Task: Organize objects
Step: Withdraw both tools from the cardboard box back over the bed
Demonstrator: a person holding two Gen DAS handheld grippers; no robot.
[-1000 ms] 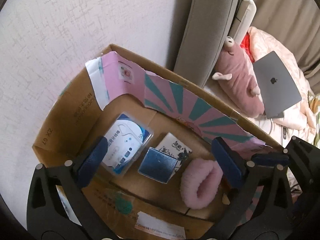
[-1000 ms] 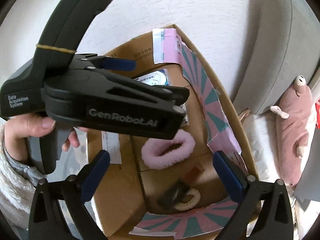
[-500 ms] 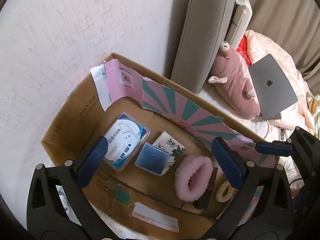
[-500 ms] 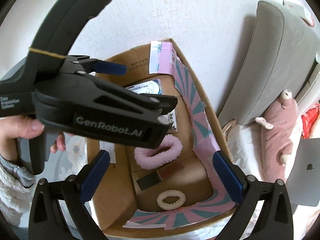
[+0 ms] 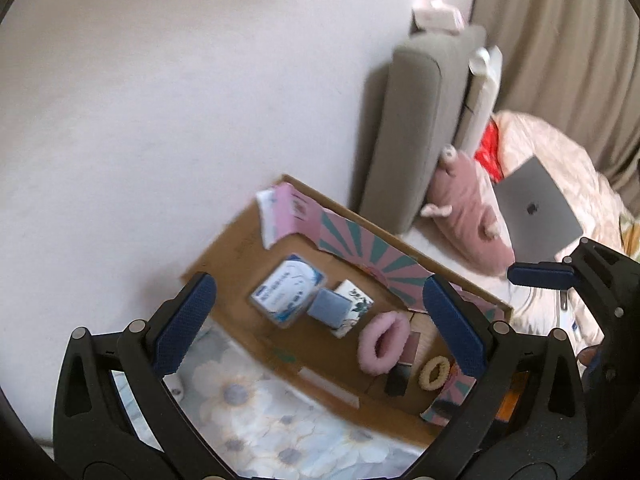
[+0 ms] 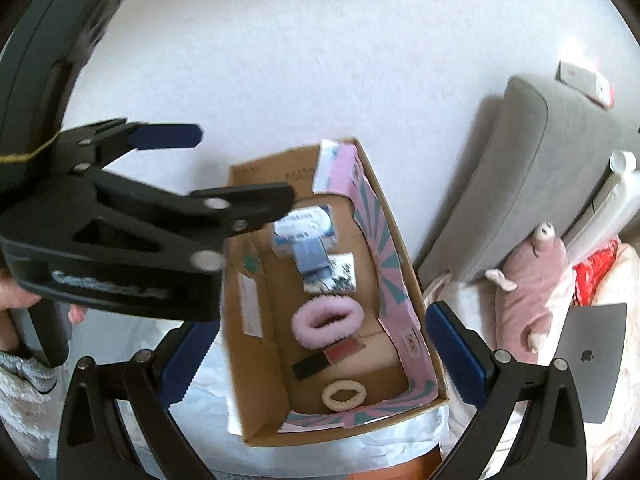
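Observation:
An open cardboard box [image 5: 224,256] [image 6: 256,360] stands against the wall. In a row inside lie a blue-and-white packet [image 5: 286,288] [image 6: 304,226], a blue square pad [image 5: 328,307] [image 6: 312,260], a white printed pack [image 5: 356,300] [image 6: 340,276], a fluffy pink scrunchie [image 5: 384,342] [image 6: 326,322], a black-and-red stick [image 5: 400,376] [image 6: 324,360] and a cream scrunchie [image 5: 434,372] [image 6: 344,395]. My left gripper [image 5: 318,324] [image 6: 244,166] hangs open and empty above the box. My right gripper [image 6: 320,360] is also open and empty, high over the box.
A grey cushion [image 5: 420,128] leans on the white wall right of the box. A pink plush pig [image 5: 468,216] [image 6: 528,280] and a grey laptop [image 5: 536,208] lie on bedding. A floral cloth [image 5: 256,412] lies under the box. A hand [image 6: 16,296] holds the left gripper.
Both grippers have drawn back and up from the box, so it looks smaller and the floral cloth now shows. The objects inside have not moved.

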